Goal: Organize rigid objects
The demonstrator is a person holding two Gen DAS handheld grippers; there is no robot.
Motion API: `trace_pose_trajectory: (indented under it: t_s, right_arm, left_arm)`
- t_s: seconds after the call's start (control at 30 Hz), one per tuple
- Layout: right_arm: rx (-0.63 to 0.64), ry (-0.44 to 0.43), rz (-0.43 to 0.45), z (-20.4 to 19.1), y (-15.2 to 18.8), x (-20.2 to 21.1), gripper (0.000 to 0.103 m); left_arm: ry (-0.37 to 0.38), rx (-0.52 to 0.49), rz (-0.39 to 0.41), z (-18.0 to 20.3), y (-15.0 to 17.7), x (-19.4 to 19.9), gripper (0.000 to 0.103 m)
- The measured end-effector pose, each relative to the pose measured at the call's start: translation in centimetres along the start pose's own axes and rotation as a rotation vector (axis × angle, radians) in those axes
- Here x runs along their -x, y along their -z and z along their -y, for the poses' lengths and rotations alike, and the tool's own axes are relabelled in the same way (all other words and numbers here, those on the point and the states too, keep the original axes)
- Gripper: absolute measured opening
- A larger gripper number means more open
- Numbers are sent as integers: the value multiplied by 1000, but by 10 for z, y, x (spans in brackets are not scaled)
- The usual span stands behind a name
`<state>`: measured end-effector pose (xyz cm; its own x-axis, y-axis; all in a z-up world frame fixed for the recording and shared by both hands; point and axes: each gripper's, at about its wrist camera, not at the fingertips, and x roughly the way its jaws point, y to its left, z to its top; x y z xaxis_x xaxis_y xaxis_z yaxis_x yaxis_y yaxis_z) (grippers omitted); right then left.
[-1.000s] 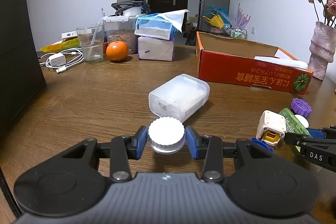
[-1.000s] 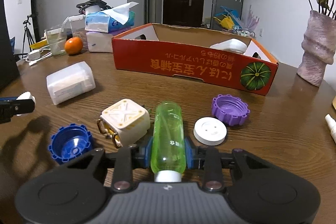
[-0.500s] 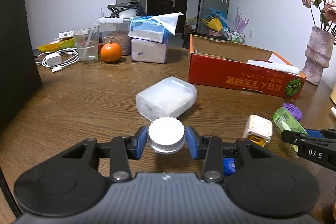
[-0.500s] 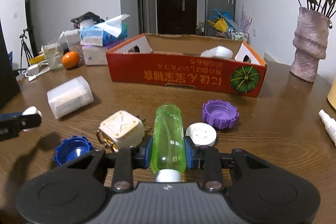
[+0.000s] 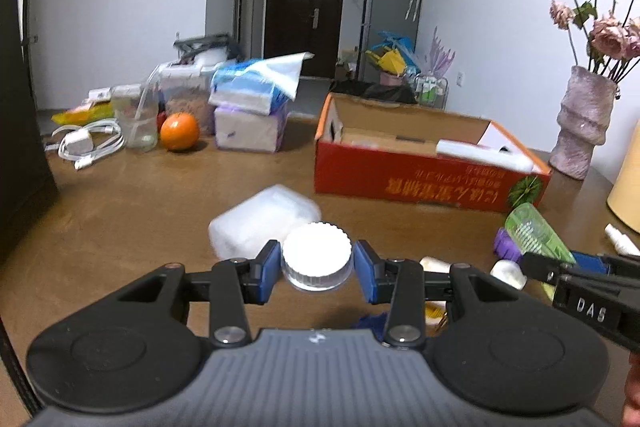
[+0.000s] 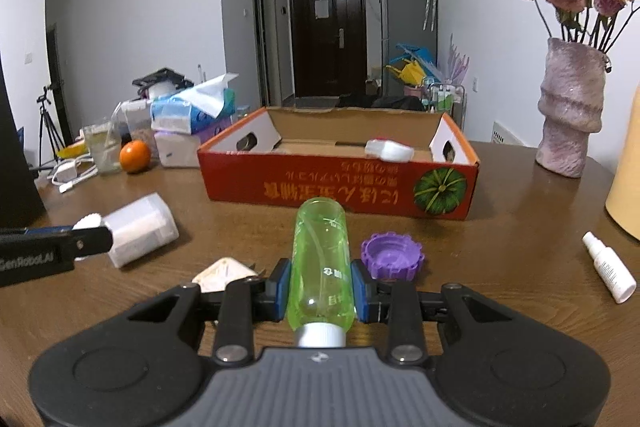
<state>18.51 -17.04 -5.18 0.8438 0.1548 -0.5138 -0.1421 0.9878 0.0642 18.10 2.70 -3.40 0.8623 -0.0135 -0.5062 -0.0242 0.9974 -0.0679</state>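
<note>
Here, both grippers were caught loaded above a wooden table (image 6: 500, 227) strewn with small hard items. At the bottom centre of the left wrist frame, the left gripper (image 5: 317, 269) was clamped on a white ridged cap (image 5: 317, 261), its blue pads pressed to the cap's rim on either side so the flat top faced up and could not roll out. At the bottom centre of the right wrist frame, the right gripper (image 6: 320, 291) was closed on a green bottle (image 6: 321, 263), gripped across its lower body near the white cap end, the length pointing straight ahead along the fingers, probably so it could be slid nose-first into a container.

The red cardboard box (image 6: 340, 187) sat in the middle of both frames, open-topped with a white item already inside, which suggested it served as the collecting point.

Left on the table were a purple cap (image 6: 392, 259) just right of the bottle, a frosted plastic case (image 6: 140, 229) at the left, a cream-coloured cube (image 6: 224, 273) partly hidden behind the gripper, and a small white spray bottle (image 6: 608, 267) at the right edge. These likely awaited their turn. An orange (image 6: 135, 156) and tissue packs (image 6: 192, 109) stood apart at the upper left, seemingly no part of the sort.
</note>
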Motion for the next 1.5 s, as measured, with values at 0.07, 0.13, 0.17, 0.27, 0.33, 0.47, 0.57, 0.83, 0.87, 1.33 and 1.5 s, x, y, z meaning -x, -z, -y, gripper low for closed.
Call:
trace_pose_trajectory:
  t_s: [0.07,0.13,0.17,0.27,0.33,0.47,0.57,0.83,0.87,1.33,1.5]
  right_arm:
    - [-5,1,12,3,-4,3,30]
    - [-4,3,24,5,-8,5,30]
    - [3,7,30,6,-9,6,30]
    - [9,18,47,10,-15,8,30]
    - [10,24,57,13,-19,9,30]
    - [7,35,77,20,-28,9,30]
    - [4,41,82,24,-31,8,30]
    - [-18,50,116,36,-50,4,30]
    - [-21,51,121,38,-53,3,30]
    - [-50,53,126,60,-78,-29,30]
    - [-50,53,116,63,-84,-46,30]
  left_arm:
    - [8,-4,15,6,-7,0,41]
    - [16,-8,24,12,-13,0,41]
    - [21,-11,28,15,-16,-1,41]
    - [26,-26,44,26,-24,-4,41]
    - [30,-28,53,32,-30,-6,41]
    - [40,-25,66,42,-39,-12,41]
    - [52,-7,74,47,-45,-17,41]
    - [56,20,84,58,-62,-34,41]
    - [58,21,88,59,-64,-35,41]
    - [47,29,108,69,-89,-76,41]
    - [50,28,114,73,-99,-91,41]
